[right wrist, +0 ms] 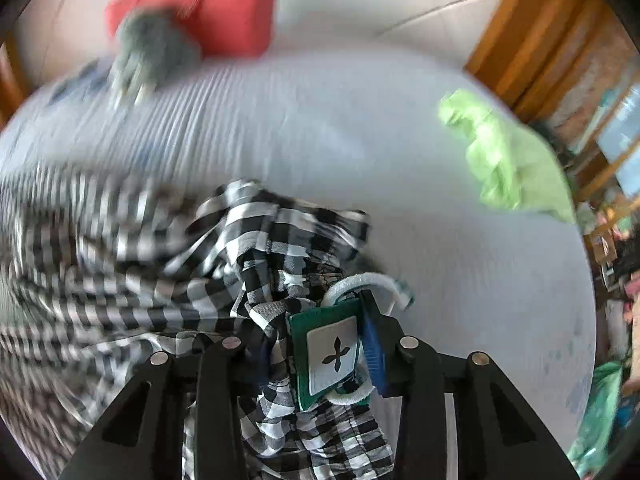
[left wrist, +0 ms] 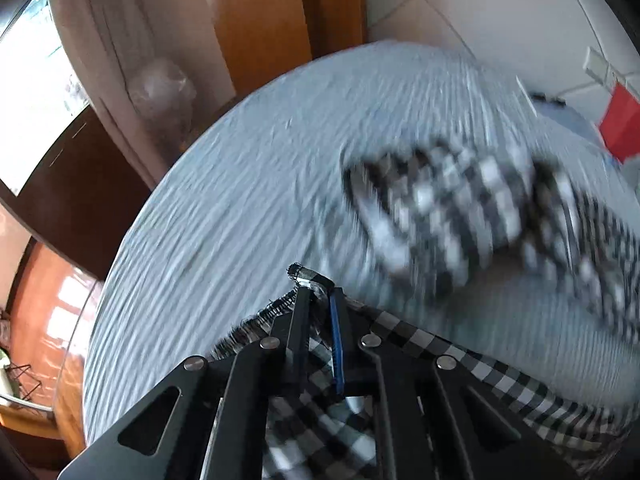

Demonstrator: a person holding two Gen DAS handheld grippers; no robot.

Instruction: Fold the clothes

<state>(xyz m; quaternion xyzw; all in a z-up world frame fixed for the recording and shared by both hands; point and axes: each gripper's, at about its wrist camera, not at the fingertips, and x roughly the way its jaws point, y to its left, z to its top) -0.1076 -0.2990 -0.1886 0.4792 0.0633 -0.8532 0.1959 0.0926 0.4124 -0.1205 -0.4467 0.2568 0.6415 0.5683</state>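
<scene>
Here, over a bed covered in a pale blue ribbed sheet (left wrist: 224,200), the left gripper (left wrist: 320,294) is clamped on a frayed corner of a black-and-white checked garment (left wrist: 460,216). The cloth stretches rightward from it, its long axis running across the bed, the far part bunched and blurred. The right gripper (right wrist: 320,340) pinches the same garment at a green sewn label (right wrist: 328,348). Beyond lie a green cloth (right wrist: 508,160) and a red cushion (right wrist: 224,12).

Clamping a corner of the black-and-white checked garment (left wrist: 460,208) between the left gripper (left wrist: 318,294) fingers, low centre, blurred bedsheet (left wrist: 240,200) behind.
</scene>
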